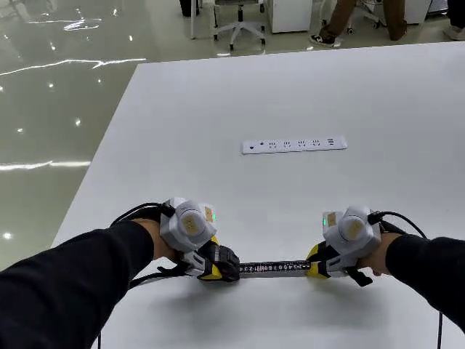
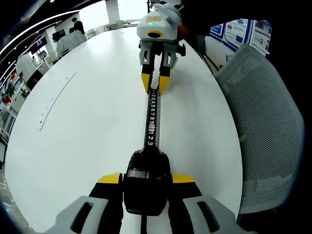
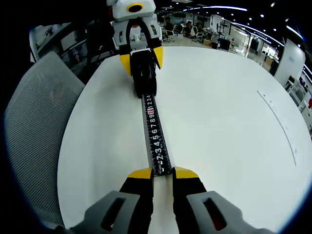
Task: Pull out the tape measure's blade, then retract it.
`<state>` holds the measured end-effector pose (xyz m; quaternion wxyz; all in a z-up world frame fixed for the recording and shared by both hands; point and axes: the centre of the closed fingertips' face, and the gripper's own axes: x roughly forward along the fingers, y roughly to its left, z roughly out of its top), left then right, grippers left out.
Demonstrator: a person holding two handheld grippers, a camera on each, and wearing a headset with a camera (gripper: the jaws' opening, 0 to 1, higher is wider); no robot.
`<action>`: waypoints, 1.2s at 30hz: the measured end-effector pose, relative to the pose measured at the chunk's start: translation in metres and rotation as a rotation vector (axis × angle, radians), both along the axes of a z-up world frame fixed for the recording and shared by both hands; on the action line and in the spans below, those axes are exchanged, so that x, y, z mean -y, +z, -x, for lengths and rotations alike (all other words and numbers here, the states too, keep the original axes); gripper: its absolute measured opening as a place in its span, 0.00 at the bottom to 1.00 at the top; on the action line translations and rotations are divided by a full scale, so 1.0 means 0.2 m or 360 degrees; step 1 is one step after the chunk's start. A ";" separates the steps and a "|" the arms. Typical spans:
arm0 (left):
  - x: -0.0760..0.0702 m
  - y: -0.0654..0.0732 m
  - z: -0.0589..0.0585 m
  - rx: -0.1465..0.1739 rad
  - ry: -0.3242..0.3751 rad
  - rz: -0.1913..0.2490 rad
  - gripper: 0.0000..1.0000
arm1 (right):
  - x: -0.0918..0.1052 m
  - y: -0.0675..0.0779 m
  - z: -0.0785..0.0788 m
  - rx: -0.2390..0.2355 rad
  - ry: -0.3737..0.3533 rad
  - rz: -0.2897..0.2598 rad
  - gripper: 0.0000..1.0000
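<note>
A black tape measure case (image 1: 220,262) rests on the white table near its front edge, with my left gripper (image 1: 211,266) shut on it; the case (image 2: 146,178) sits between the yellow-tipped jaws in the left gripper view. A short stretch of black blade (image 1: 275,267) with white numbers runs right to my right gripper (image 1: 317,265), which is shut on the blade's end. In the right gripper view the blade (image 3: 155,137) leads from my right gripper (image 3: 162,172) to the case (image 3: 144,73). The blade (image 2: 152,117) lies flat along the table.
A white power strip (image 1: 293,145) lies flat at mid-table, well beyond the grippers. The white table (image 1: 305,94) stretches far back. A grey mesh chair (image 3: 36,126) stands at the near edge. Office chairs and a person's legs stand beyond the far edge.
</note>
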<state>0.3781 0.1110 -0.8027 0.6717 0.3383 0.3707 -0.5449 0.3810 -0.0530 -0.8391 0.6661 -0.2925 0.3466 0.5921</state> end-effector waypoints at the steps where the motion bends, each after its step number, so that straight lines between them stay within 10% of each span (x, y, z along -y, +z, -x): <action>1: 0.00 0.00 0.00 0.0000 0.0002 0.0001 0.32 | 0.01 0.00 0.00 0.0000 -0.0002 0.0003 0.09; 36: 0.01 0.00 0.01 0.0012 0.0002 -0.0006 0.32 | 0.32 0.01 -0.01 0.0020 -0.0042 0.0116 0.08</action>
